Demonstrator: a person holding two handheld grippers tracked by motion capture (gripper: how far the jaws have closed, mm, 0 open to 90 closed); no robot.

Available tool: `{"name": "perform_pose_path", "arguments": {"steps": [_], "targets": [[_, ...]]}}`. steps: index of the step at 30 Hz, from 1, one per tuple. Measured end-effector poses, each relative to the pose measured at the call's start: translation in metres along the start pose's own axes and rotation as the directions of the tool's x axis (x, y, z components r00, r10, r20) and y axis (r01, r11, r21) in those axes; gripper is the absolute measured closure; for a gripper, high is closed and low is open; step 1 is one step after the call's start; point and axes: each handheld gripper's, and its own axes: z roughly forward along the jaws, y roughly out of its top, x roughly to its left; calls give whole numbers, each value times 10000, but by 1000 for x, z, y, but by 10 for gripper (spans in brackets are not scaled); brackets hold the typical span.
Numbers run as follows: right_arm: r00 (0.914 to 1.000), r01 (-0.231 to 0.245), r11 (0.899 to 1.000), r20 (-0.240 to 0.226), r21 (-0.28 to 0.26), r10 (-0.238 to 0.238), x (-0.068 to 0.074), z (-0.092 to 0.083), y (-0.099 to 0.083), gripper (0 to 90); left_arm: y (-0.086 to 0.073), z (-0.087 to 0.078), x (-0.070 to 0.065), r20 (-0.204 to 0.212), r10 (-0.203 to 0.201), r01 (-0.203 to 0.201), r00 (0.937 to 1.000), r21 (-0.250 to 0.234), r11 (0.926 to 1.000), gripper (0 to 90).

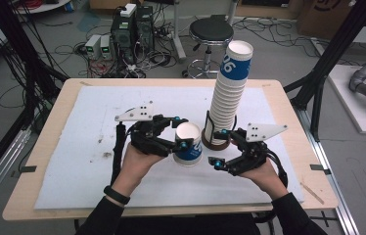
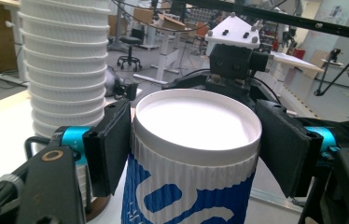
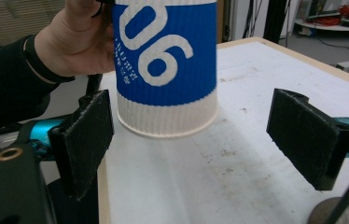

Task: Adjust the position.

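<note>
Black pads: the left gripper pinched the single cup just under its rim, one flat, rough pad on each side.
Cup material: ribbed paper, white at the rim and base, with a blue band and white printing around the middle.
Cup shape: round and tapered, wider at the rolled rim than at the base.
Cup axis: the long axis stood nearly upright, with the open mouth facing up; in the high view the cup leaned a little.
Cup place: it was over the white mat, just beside the foot of the cup stack.
Right gripper: the right gripper had its jaws spread wide with nothing between them, near the cup and apart from it.
Right gripper view: it showed the cup's base lifted off the mat, and the left hand behind it.
Left gripper view: it showed the white inside of the cup and the ridged rims of the stack.
Stack: many nested cups of the same kind formed a tall column, standing in a round brown holder.
Table: pale wood table under the mat.
</note>
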Motion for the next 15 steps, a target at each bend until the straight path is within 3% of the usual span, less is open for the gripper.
{"name": "perform_pose_path", "arguments": {"steps": [4,15], "targets": [[10000,48,9999,-71,133,-47,1,4,-1,150,-1,6,0,211,-47,47,9998,15,10000,298],[9986,-140,9995,-505,274,154,6,17,-5,149,-3,17,-2,277,27,-27,9996,19,10000,298]]}}
